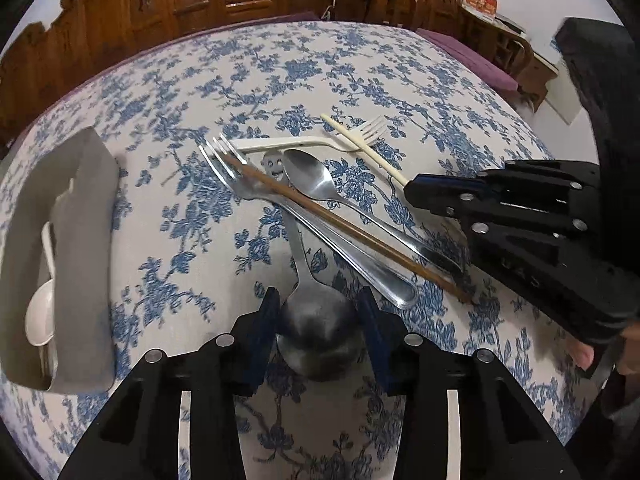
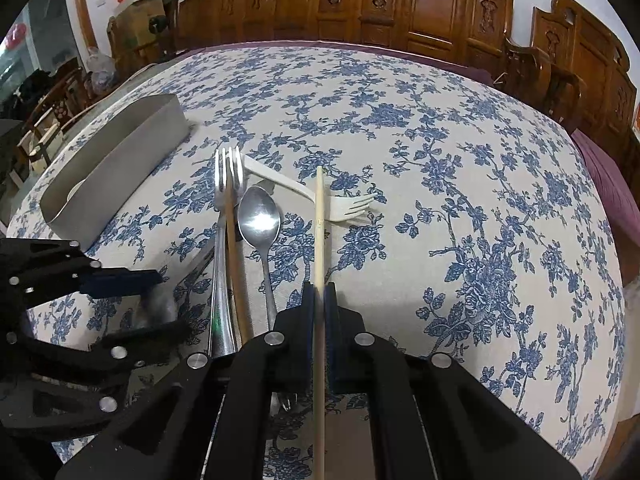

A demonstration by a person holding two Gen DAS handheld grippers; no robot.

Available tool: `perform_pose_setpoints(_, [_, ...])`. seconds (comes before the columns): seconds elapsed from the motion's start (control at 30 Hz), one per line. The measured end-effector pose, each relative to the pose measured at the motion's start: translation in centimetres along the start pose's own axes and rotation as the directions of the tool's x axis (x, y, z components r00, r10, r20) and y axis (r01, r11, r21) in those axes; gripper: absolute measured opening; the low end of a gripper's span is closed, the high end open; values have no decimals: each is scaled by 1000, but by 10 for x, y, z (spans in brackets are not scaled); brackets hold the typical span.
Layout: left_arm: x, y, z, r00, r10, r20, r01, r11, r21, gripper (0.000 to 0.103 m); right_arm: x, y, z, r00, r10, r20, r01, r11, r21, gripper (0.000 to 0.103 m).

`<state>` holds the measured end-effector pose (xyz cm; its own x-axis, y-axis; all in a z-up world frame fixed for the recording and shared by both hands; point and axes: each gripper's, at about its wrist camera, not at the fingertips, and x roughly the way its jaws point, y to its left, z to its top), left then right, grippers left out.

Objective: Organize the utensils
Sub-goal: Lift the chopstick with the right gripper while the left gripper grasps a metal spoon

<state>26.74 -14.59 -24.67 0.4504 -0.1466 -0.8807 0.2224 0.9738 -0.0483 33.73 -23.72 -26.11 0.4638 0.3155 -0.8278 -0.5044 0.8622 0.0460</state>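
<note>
- Left wrist view is showing the left gripper (image 1: 318,312) with its blue fingers (image 1: 264,320) pinching the round bowl of a big metal spoon (image 1: 316,328); the spoon's handle is running far-ward under the other utensils, so only its smiley-faced end is peeking out.
- Right wrist view is showing the right gripper (image 2: 319,296) pressing together on a pale chopstick (image 2: 319,240), whose near end is running out of the frame's bottom.
- A brown chopstick (image 1: 340,232) is lying across a metal fork (image 1: 280,216), beside a smaller metal spoon (image 1: 320,184).
- A white plastic fork (image 1: 304,143) is lying under the pale chopstick, its handle partly covered by the metal fork's tines.
- A gray tray (image 1: 86,240) is sitting at the left on the floral tablecloth (image 1: 200,92); a white spoon (image 1: 40,316) inside is mostly hidden by its wall.
</note>
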Motion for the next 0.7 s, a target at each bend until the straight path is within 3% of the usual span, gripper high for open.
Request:
perform_pose_setpoints(0.23, [-19, 0, -10, 999, 35, 17, -36, 998, 49, 38, 2, 5, -1, 1000, -10, -6, 10, 1000, -20, 6])
perform_pose_setpoints(0.57, [-12, 14, -19, 996, 59, -64, -56, 997, 49, 39, 5, 7, -3, 1000, -21, -12, 20, 999, -39, 6])
perform_pose_setpoints(0.7, [-9, 15, -11, 995, 75, -61, -71, 996, 53, 39, 5, 8, -3, 1000, -21, -13, 21, 999, -37, 6])
